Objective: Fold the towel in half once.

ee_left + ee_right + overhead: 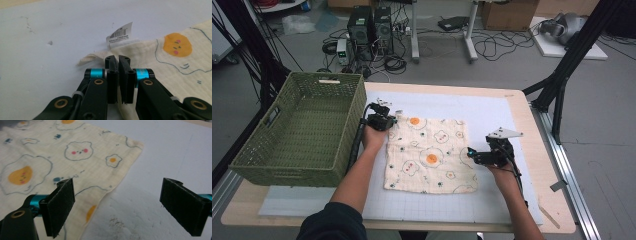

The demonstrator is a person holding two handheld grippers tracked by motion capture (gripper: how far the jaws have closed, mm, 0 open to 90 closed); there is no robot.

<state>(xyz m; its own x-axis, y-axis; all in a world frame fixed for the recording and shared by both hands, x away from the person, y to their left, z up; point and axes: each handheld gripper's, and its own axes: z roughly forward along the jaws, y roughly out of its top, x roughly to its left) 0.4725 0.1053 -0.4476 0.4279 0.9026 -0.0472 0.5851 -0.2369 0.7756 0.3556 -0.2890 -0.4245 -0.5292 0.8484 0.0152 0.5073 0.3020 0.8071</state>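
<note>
Two tongs on the job: your left tongs (118, 62) are clamped on the far-left corner of the egg-print cloth (429, 155), which lies flat on the tabletop (497, 107); your right tongs (120, 205) sit wide apart over its right edge.

A wooden table (539, 165) was seen across the middle of the high view, its pale edge left bare at the right and along the bottom. Most of its top was covered by a white gridded mat (492, 115). On the mat, near the centre of the frame, a cream cloth (432, 152) printed with fried eggs and small faces was spread flat, a white barcode tag (119, 35) being attached at its upper left corner. At the left of the frame a green woven basket (299, 127) was set on the table, its right wall just beside the cloth's upper left corner.
</note>
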